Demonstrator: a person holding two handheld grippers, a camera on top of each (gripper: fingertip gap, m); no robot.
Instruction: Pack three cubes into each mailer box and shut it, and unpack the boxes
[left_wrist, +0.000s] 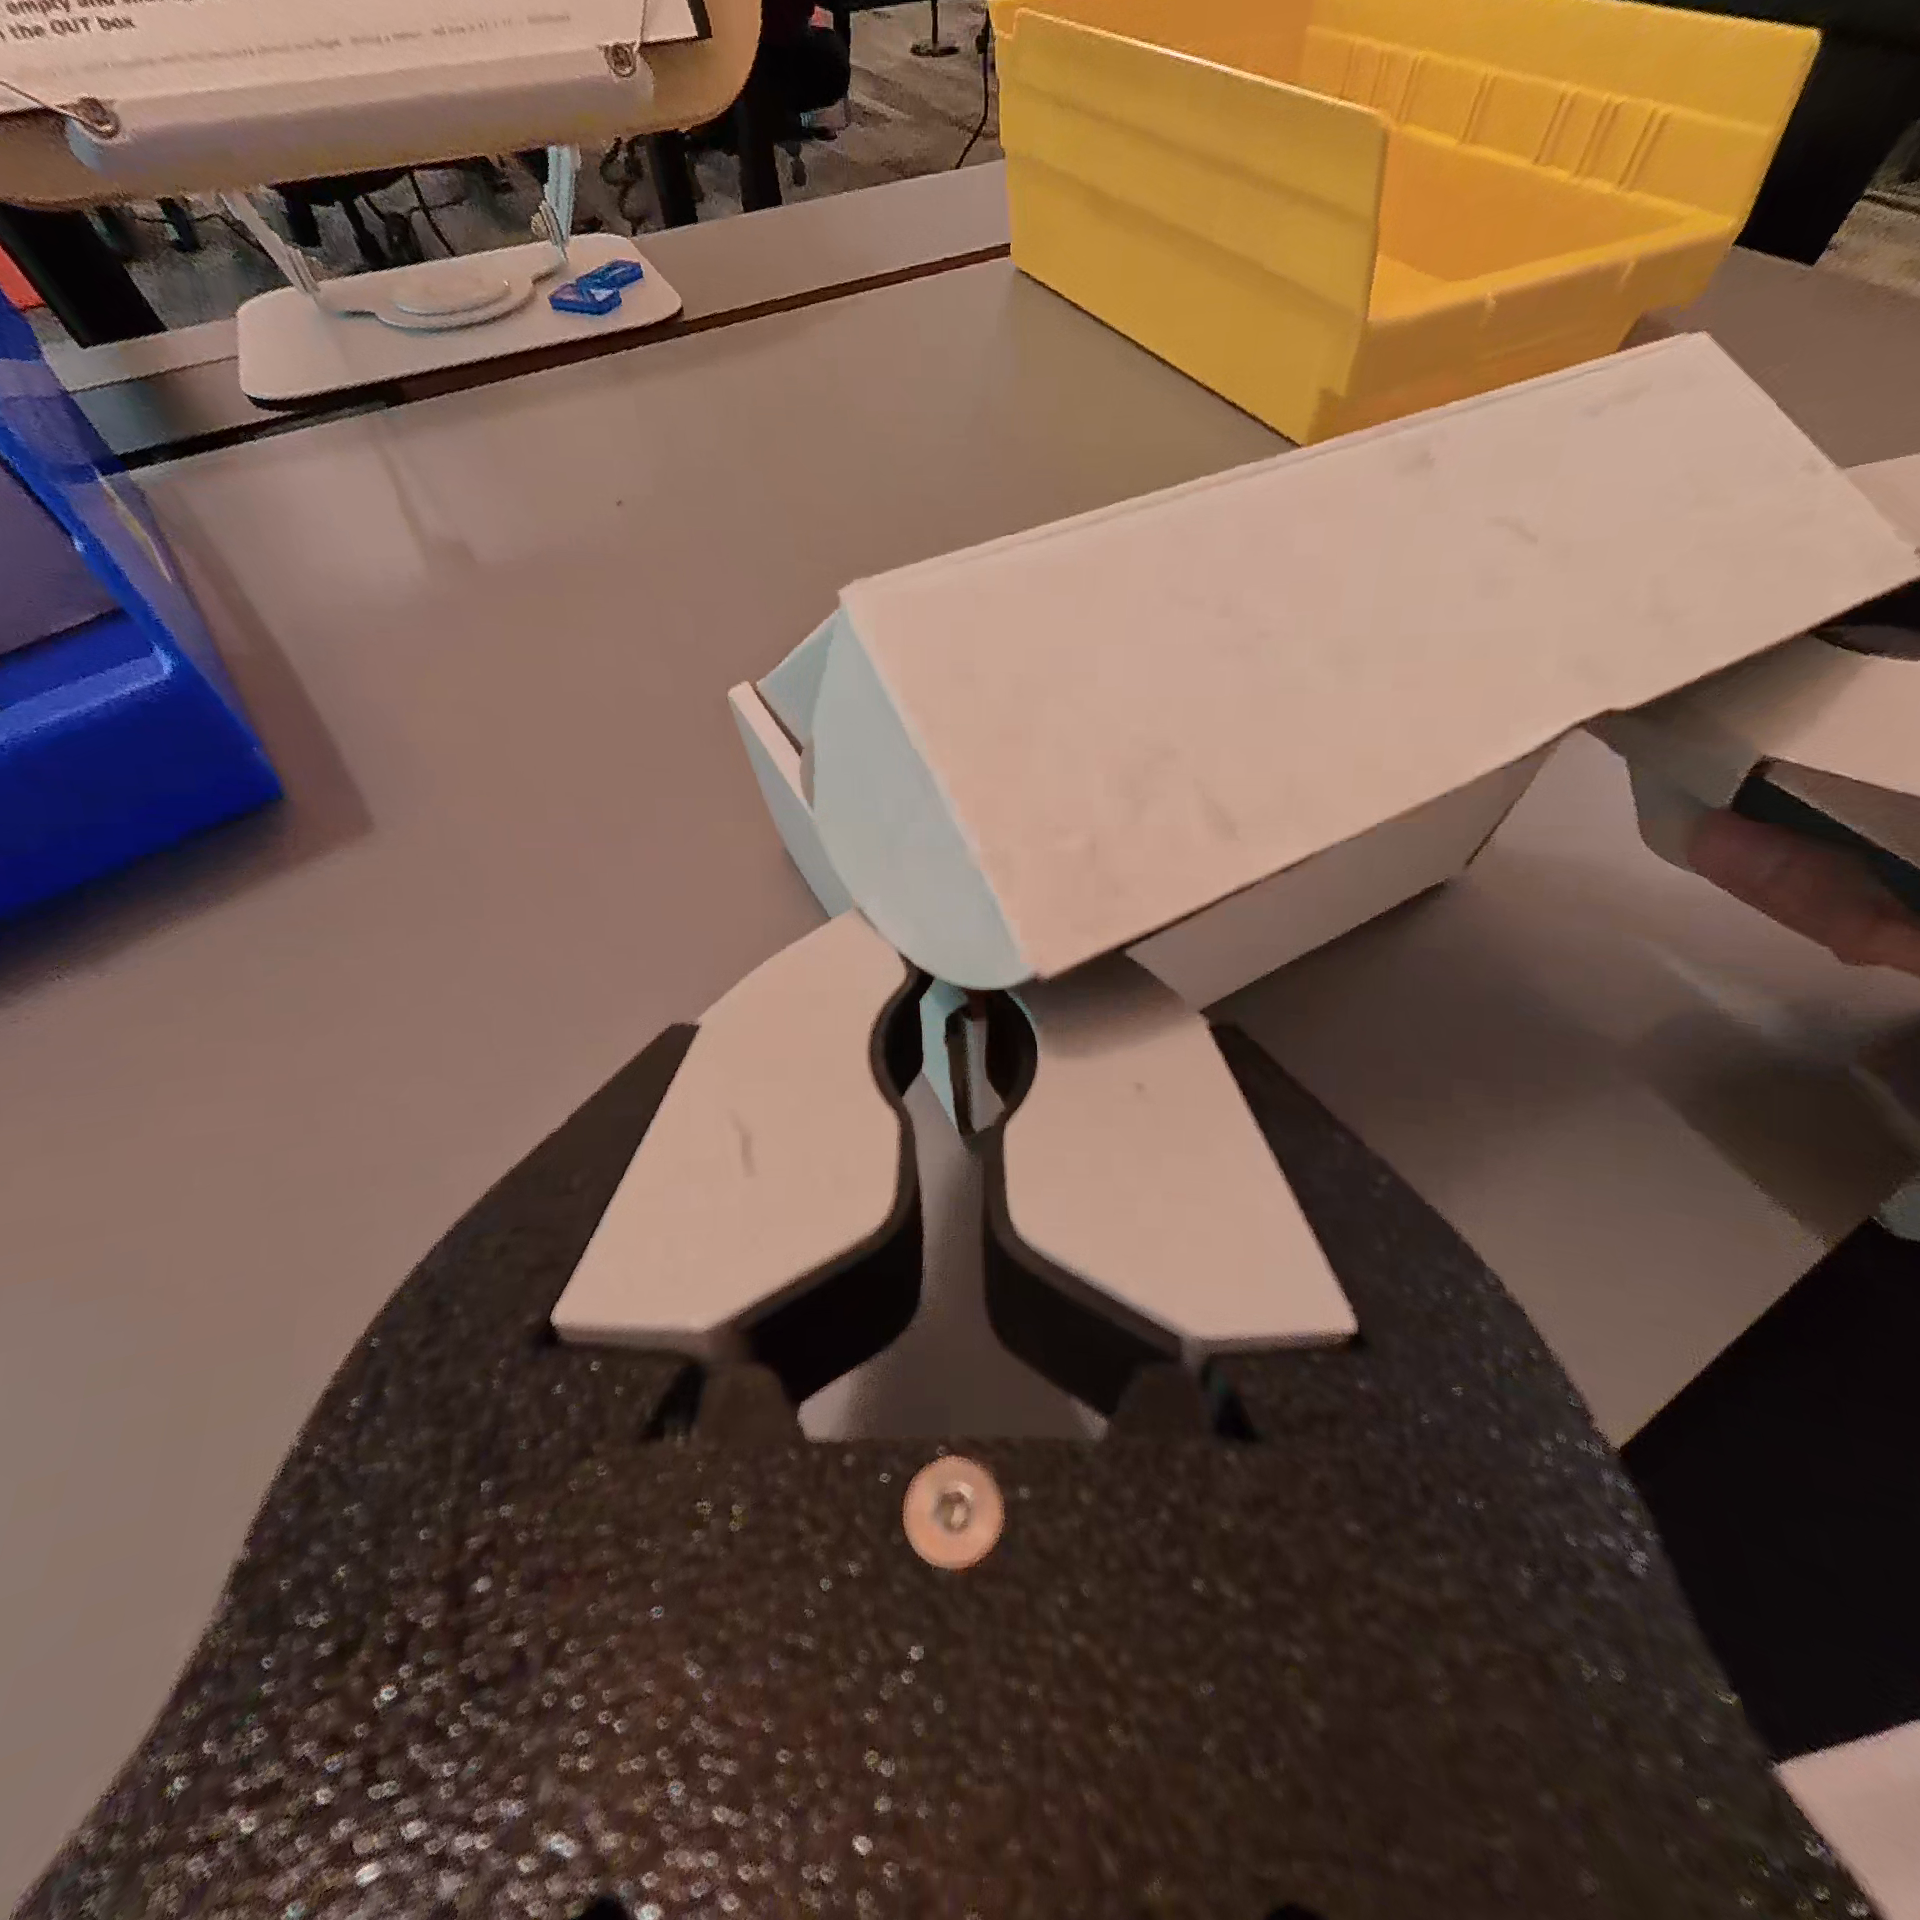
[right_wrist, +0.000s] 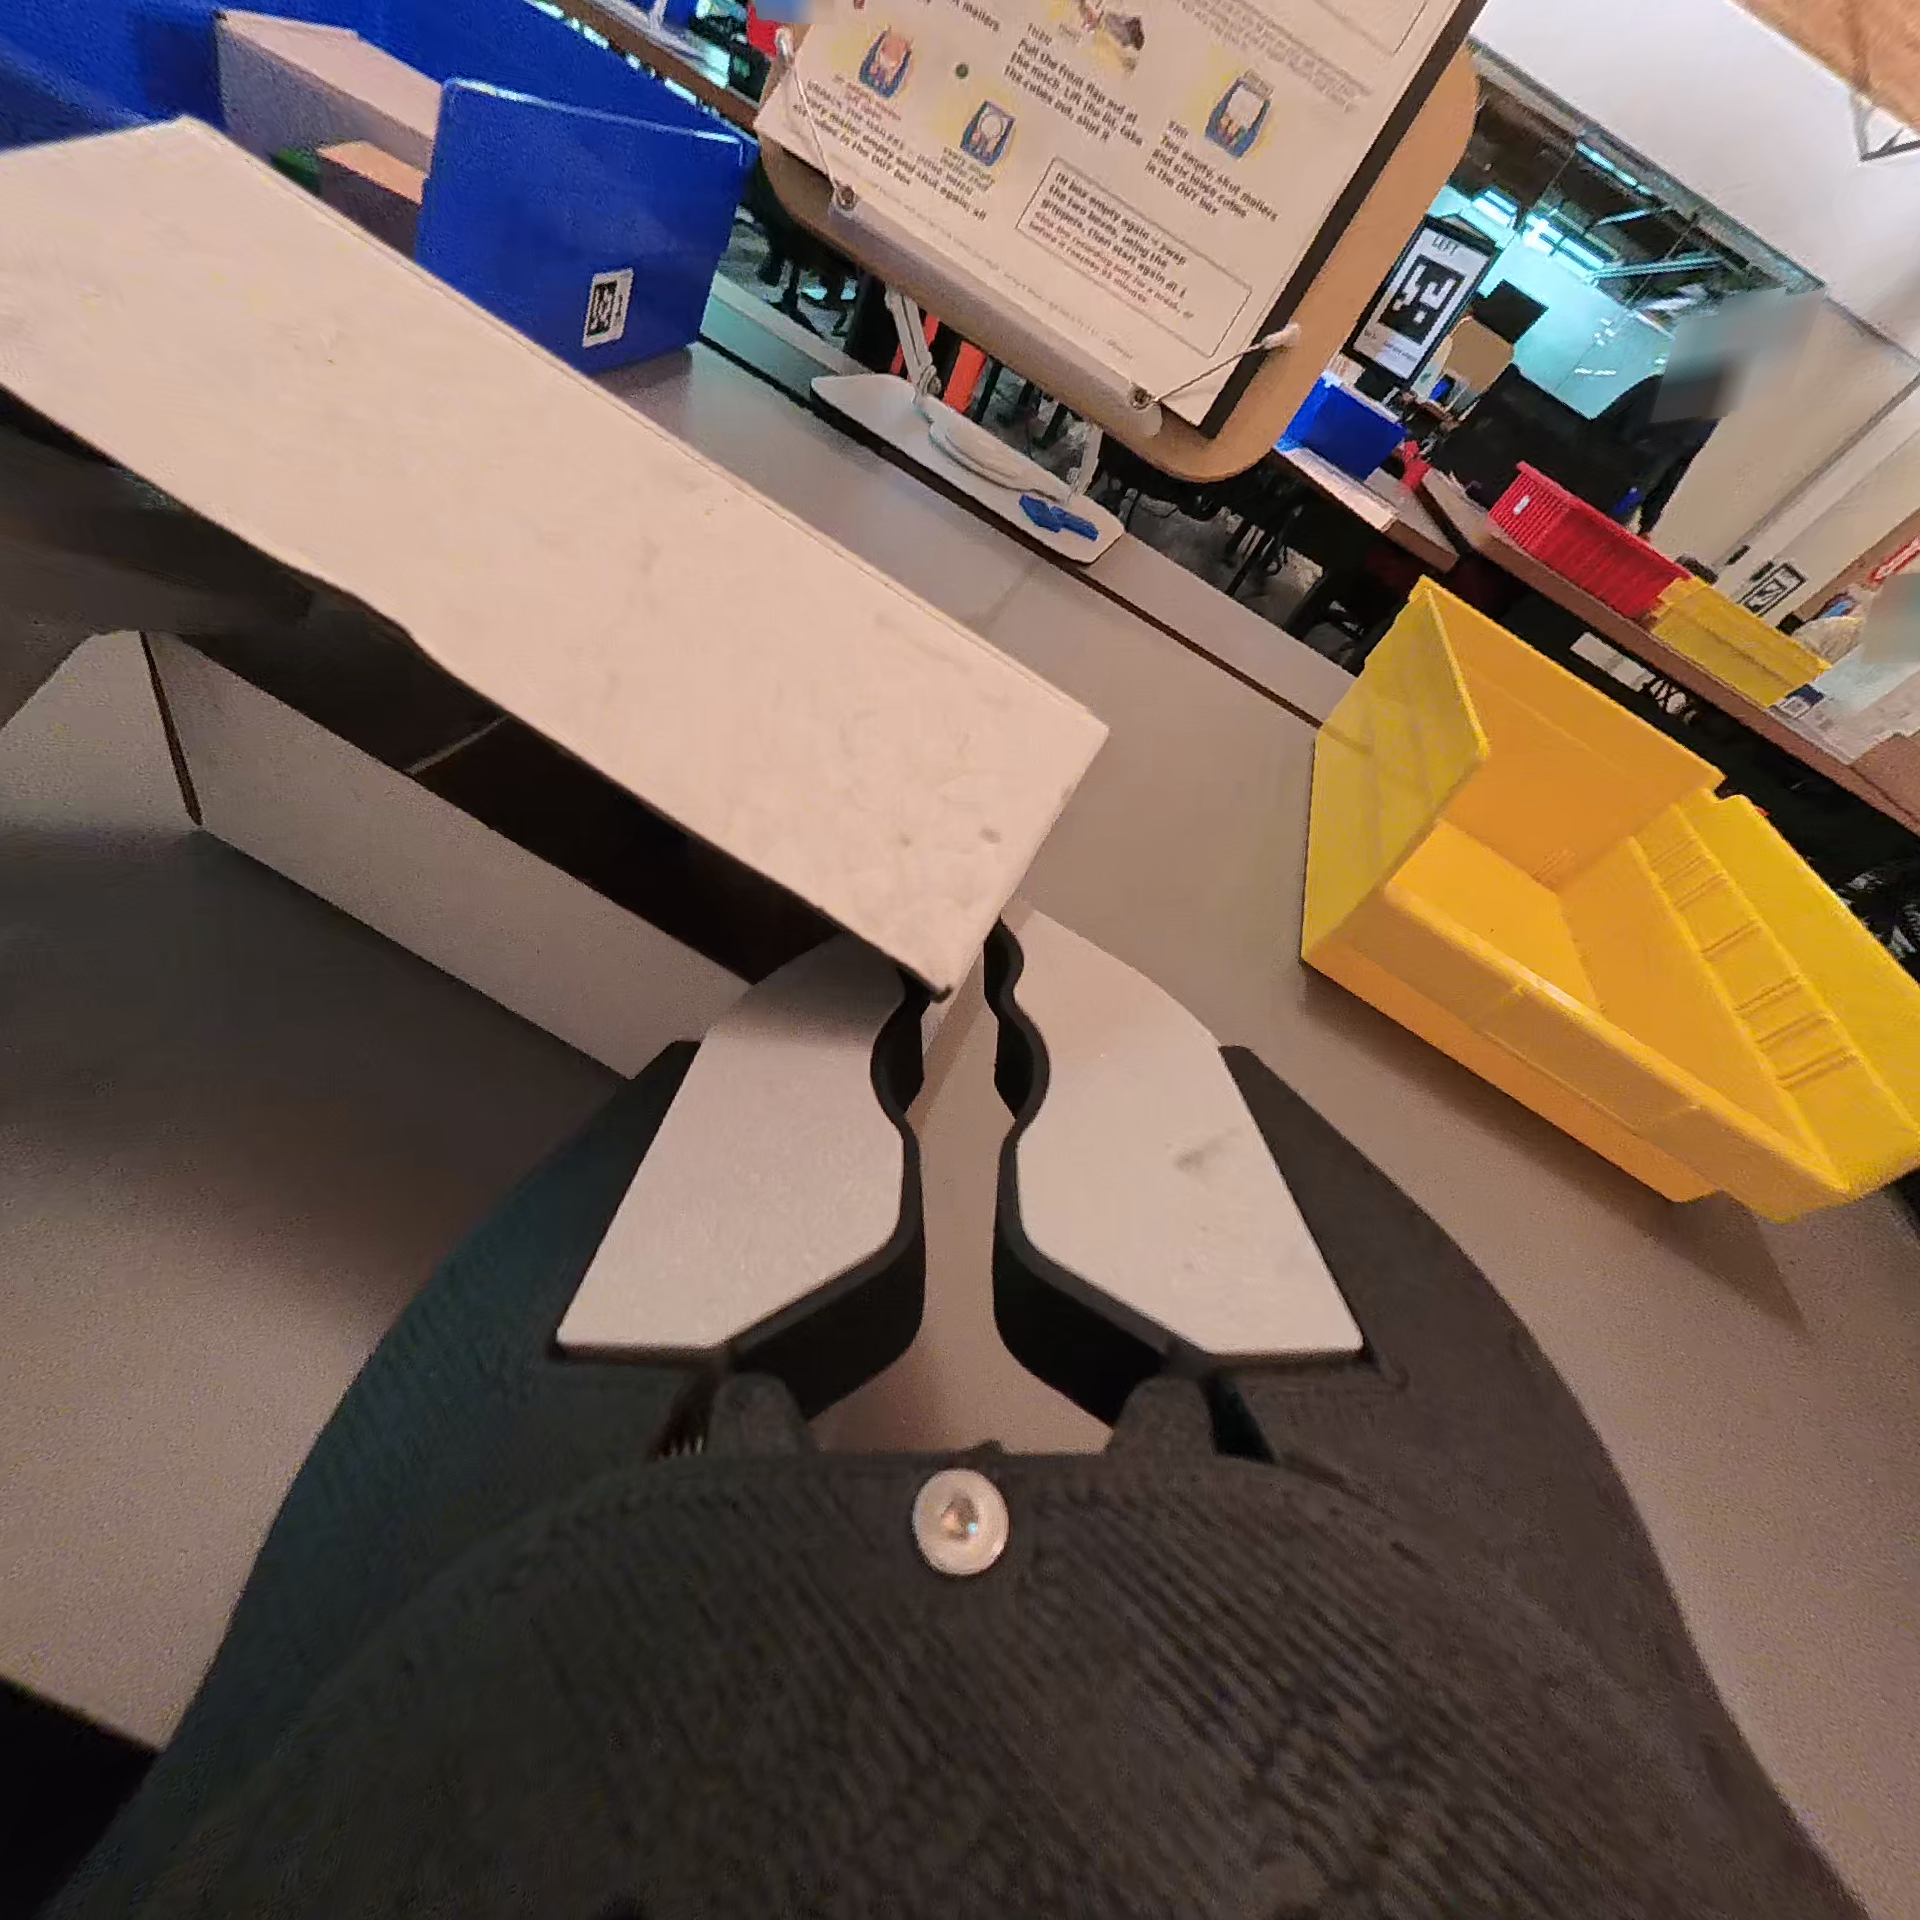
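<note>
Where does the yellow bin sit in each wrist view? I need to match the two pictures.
Left wrist view: yellow bin at top right, behind the white mailer box.
Right wrist view: yellow bin at middle right, right of the box.
Shared landmark: the instruction board's white stand base.

The white cardboard mailer box (left_wrist: 1299, 665) has a matt, faintly scuffed skin; in the right wrist view its lid (right_wrist: 540, 540) looks slightly pebbled. The grey tabletop (left_wrist: 520, 644) is smooth with a soft sheen. The yellow plastic bin (left_wrist: 1455, 239) and the blue plastic bin (left_wrist: 94, 748) are glossy and moulded. The left gripper (left_wrist: 961, 1039) has a coarse, speckled black body, smooth matt grey finger plates and a shiny metal screw (left_wrist: 953, 1510); the right gripper (right_wrist: 961, 1023) shows fine ribbed black plastic.
</note>
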